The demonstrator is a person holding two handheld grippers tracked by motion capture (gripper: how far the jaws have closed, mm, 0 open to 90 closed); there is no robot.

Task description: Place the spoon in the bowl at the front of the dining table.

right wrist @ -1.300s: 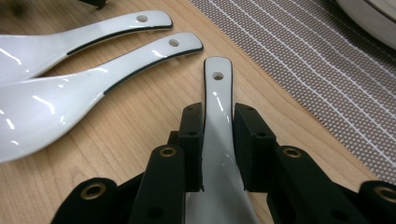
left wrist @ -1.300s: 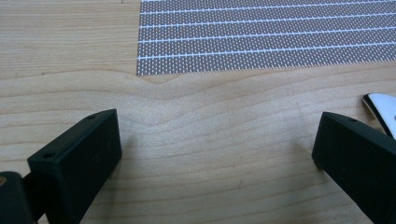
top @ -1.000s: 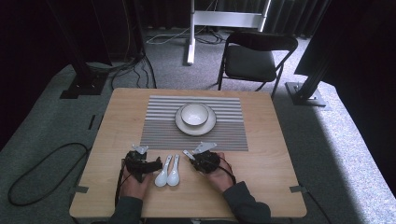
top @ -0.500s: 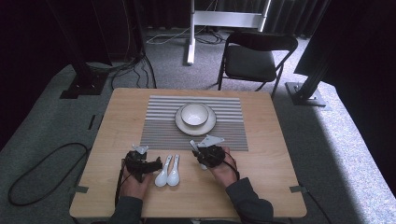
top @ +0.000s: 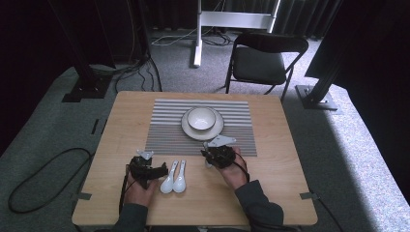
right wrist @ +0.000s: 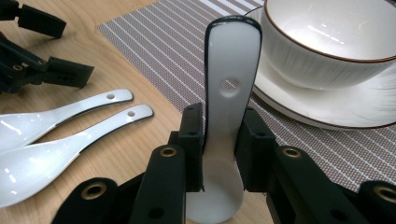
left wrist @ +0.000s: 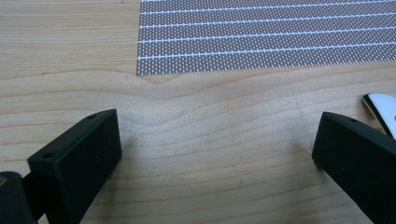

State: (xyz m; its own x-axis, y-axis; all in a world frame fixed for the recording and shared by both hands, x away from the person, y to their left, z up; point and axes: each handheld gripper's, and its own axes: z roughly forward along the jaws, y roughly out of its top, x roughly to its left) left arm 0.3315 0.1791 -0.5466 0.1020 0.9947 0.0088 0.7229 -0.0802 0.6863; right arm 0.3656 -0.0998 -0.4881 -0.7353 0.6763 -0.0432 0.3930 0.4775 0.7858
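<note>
My right gripper (right wrist: 219, 135) is shut on a white ceramic spoon (right wrist: 232, 60), clamped at the neck with the handle pointing toward the white bowl (right wrist: 336, 42) on its plate (right wrist: 299, 105). In the high view the right gripper (top: 212, 153) hovers at the near edge of the striped placemat (top: 164, 130), just short of the bowl (top: 201, 118). Two more white spoons (top: 167, 181) (top: 180, 180) lie side by side on the wood. My left gripper (top: 150, 164) rests beside them, open (left wrist: 215, 140) over bare wood, with a spoon's tip (left wrist: 380, 105) by its right jaw.
The wooden table (top: 280, 159) has bare wood to the right of the placemat and along its front edge. A black folding chair (top: 263, 60) stands behind the table. Cables (top: 43, 169) lie on the carpet to the left.
My right gripper has lifted with the spoon and moved away from the two lying spoons toward the placemat and bowl. The left gripper has stayed put.
</note>
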